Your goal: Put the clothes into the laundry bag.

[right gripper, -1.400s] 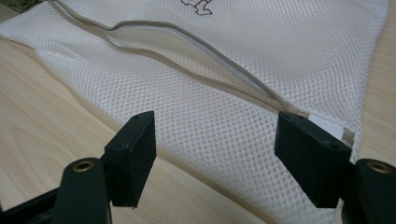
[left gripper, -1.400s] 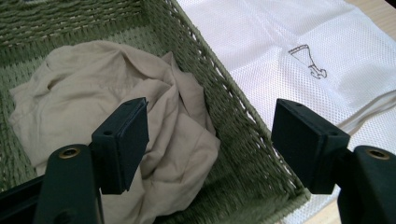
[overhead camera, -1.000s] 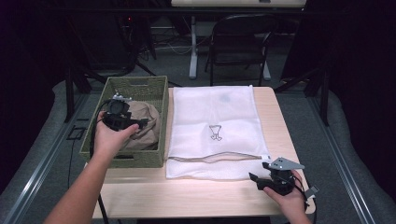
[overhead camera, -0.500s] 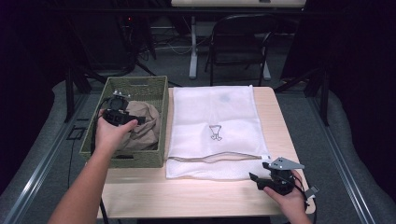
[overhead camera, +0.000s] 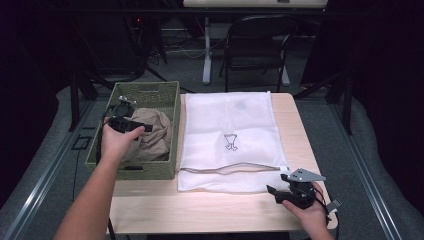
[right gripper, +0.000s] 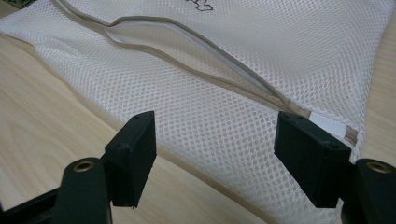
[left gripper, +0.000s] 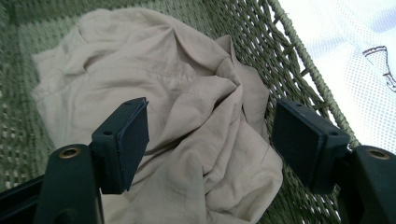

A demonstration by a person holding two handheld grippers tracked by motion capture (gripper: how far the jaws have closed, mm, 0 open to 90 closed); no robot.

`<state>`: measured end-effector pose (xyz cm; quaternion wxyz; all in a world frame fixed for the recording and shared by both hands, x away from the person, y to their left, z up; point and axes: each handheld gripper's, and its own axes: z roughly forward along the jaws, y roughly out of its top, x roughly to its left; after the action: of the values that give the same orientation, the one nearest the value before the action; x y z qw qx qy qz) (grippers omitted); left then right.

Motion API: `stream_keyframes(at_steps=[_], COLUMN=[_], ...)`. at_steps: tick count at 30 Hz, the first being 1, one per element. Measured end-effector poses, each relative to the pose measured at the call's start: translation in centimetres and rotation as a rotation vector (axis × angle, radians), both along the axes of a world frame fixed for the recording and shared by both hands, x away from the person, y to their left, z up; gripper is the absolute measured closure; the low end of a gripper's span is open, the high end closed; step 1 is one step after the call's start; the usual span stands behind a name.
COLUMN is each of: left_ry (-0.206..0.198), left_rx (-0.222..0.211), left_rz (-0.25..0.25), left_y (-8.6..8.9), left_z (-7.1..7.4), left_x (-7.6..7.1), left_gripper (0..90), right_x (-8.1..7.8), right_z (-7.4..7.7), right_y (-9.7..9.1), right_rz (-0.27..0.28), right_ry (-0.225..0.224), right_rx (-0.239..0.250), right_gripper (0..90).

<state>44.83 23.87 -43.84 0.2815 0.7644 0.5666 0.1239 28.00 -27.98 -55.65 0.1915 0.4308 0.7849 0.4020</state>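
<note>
A crumpled beige garment (overhead camera: 152,134) (left gripper: 187,121) lies in a green woven basket (overhead camera: 170,92) (left gripper: 261,42) on the table's left. My left gripper (overhead camera: 131,126) (left gripper: 210,140) hovers open just above the garment, with nothing between its jaws. A white mesh laundry bag (overhead camera: 230,125) (right gripper: 261,51) lies flat at the table's middle, its zipper (overhead camera: 235,169) (right gripper: 196,60) partly parted near the front edge. My right gripper (overhead camera: 274,192) (right gripper: 215,156) stands open low over the bag's front right corner, holding nothing.
Bare wooden table (overhead camera: 200,210) runs along the front edge, below the bag. A black chair (overhead camera: 255,45) and stand legs are behind the table. The basket's near wall (overhead camera: 135,170) rises beside the bag's left edge.
My left gripper has moved a little toward the basket's left side, over the garment. The right gripper has not moved.
</note>
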Motion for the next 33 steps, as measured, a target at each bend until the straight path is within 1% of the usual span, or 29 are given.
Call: stream_keyframes(at_steps=[2, 5, 7, 8, 10, 15, 17, 19, 20, 22, 24, 25, 28, 31, 32, 33], left_ry=[0.026, 0.049, 0.053, 0.064, 0.072, 0.102, 0.114, 0.120, 0.124, 0.124, 0.145, 0.147, 0.159, 0.149, 0.147, 0.151], left_rx=[0.021, 0.024, 0.030, 0.040, 0.048, 0.087, 0.093, 0.097, 0.094, 0.092, 0.091, 0.103, 0.107, 0.109, 0.106, 0.109], left_rz=[-0.003, 0.003, 0.007, 0.005, 0.010, 0.015, 0.018, 0.018, 0.021, 0.022, 0.023, 0.026, 0.032, 0.041, 0.041, 0.037], left_y=[0.0, 0.0, 0.0, 0.0, -0.2, -0.5, -0.6, -0.7, -0.7, -0.7, -0.9, -1.0, -1.1, -1.3, -1.4, -1.5], left_z=[-0.3, -0.7, -0.9, -1.0, -1.3, -2.0, -2.3, -2.5, -2.6, -2.9, -3.4, -3.5, -4.0, -4.3, -4.3, -4.3], left_x=[0.3, 0.6, 0.8, 0.9, 1.1, 1.6, 1.7, 1.9, 1.9, 2.0, 2.2, 2.3, 2.4, 2.5, 2.5, 2.5], left_gripper=[26.3, 25.2, 24.8, 24.4, 24.1, 23.3, 23.1, 22.4, 21.8, 18.6, 15.8, 15.6, 15.4, 14.2, 11.5, 11.5], right_x=[0.0, 0.0, 0.0, 0.0, 0.1, 0.1, 0.1, 0.1, 0.1, 0.1, 0.1, 0.1, 0.1, 0.1, 0.1, 0.1], right_z=[0.0, 0.0, 0.0, 0.0, -0.1, -0.1, -0.1, -0.2, -0.2, -0.2, -0.2, -0.2, -0.2, -0.2, -0.3, -0.3], right_y=[0.0, 0.0, 0.1, 0.1, 0.1, 0.0, 0.1, 0.1, 0.1, 0.1, 0.1, 0.1, 0.1, 0.1, 0.1, 0.1], right_rz=[0.003, 0.002, 0.006, 0.005, 0.002, 0.002, 0.003, 0.003, 0.006, 0.009, 0.009, 0.007, 0.006, 0.007, 0.008, 0.008], right_ry=[0.002, 0.002, 0.002, 0.002, 0.001, 0.002, 0.006, 0.007, 0.008, 0.011, 0.012, 0.011, 0.012, 0.013, 0.014, 0.014], right_rx=[-0.009, -0.008, -0.010, -0.011, -0.011, -0.010, -0.011, -0.004, -0.008, -0.011, -0.011, -0.011, -0.010, -0.012, -0.007, -0.007], right_gripper=[29.0, 29.0, 28.9, 28.9, 28.4, 28.1, 27.8, 27.8, 27.7, 27.7, 27.7, 27.7, 27.7, 27.7, 27.7, 27.7])
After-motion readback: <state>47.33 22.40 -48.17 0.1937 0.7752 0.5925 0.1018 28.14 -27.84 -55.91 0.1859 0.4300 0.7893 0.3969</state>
